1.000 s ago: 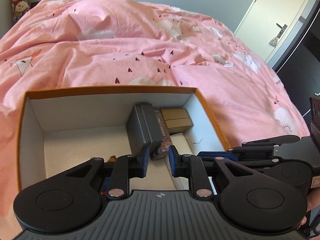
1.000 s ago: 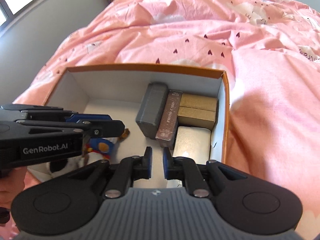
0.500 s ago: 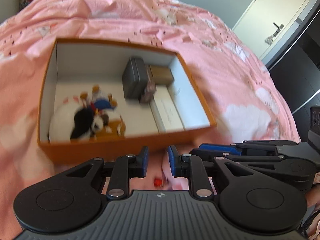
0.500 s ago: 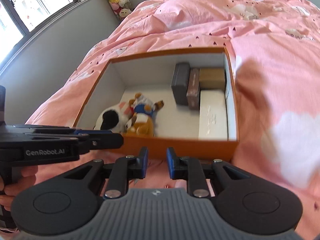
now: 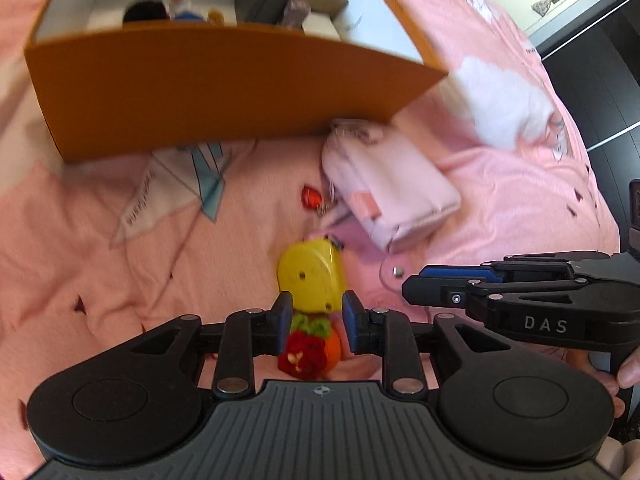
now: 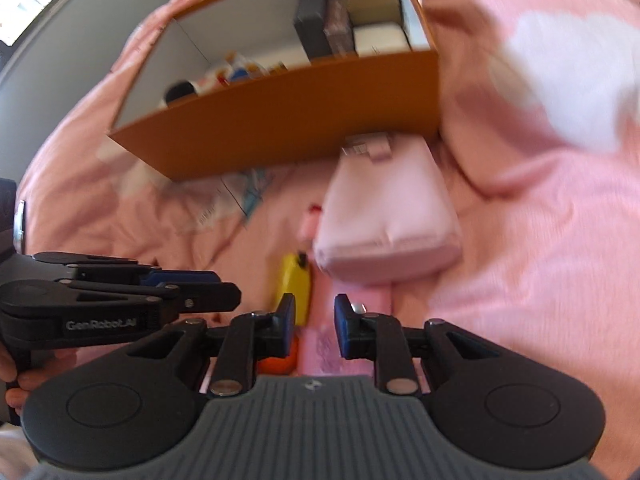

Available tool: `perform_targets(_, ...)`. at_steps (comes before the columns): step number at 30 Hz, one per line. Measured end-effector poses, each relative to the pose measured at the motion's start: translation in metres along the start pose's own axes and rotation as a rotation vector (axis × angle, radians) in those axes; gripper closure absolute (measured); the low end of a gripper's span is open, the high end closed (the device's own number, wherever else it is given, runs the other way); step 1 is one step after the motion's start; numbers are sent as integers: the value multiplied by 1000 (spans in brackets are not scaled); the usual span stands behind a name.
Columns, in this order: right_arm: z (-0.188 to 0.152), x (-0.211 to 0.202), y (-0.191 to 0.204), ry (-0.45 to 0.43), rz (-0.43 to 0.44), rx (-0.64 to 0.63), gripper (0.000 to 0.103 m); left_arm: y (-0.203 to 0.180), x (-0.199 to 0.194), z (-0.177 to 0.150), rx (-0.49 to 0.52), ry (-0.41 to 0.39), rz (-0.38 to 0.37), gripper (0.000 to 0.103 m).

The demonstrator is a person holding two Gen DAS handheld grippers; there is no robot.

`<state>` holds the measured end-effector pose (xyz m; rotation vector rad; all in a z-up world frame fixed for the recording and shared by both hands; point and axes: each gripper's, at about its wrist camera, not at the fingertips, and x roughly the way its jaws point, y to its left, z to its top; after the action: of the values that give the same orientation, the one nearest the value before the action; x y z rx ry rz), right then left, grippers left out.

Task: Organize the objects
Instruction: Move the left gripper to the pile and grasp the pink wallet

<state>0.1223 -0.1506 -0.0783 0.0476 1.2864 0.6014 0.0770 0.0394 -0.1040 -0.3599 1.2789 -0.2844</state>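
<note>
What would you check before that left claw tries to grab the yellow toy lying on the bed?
1. Left claw lined up with yellow toy: ok.
2. Its jaws wide enough: ok, opening, toy between the tips, not pressed.
3. Right claw empty: ok, nothing gripped.
4. Pink pouch clear of the toy: cannot tell, very close.
5. Room left in the orange box: ok, bare floor inside.
6. Sharp view: not ok, blurred.

black left gripper point(image 5: 314, 312), blue-padded fingers point(image 5: 285, 310), silver screws.
</note>
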Motion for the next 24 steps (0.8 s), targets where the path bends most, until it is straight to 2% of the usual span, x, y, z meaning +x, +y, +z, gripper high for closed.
perform_targets(3,-7,11,-9,38,0,48,79,-4,12,-7,18,39,-8,60)
perform_targets(7,-13,15,-11,47,-1,61,78,-6,24,-14,30,71,16,51)
perform_targets(11,-13,15,-10,40,-3,59,76,-5,28,-17,25,66,31,50)
perform_targets(14,-12,12,-12,24,-8,73,76,-8,22,-17,39,31,23,51)
perform_targets(15,-12,10,-14,10,-12,81,76,-10,19,-17,48,10,19,52)
perform_targets(16,-12,7,-16,-3,-19,88,77,-13,15,-16,63,-15,6,57)
perform_targets(20,-10,-5,-26,-44,-60,110,85,-29,8,-10,104,-72,-49,61)
perform_targets(24,-6,-20,-34,-96,-129,105,85,-46,17,-2,130,-61,-30,58)
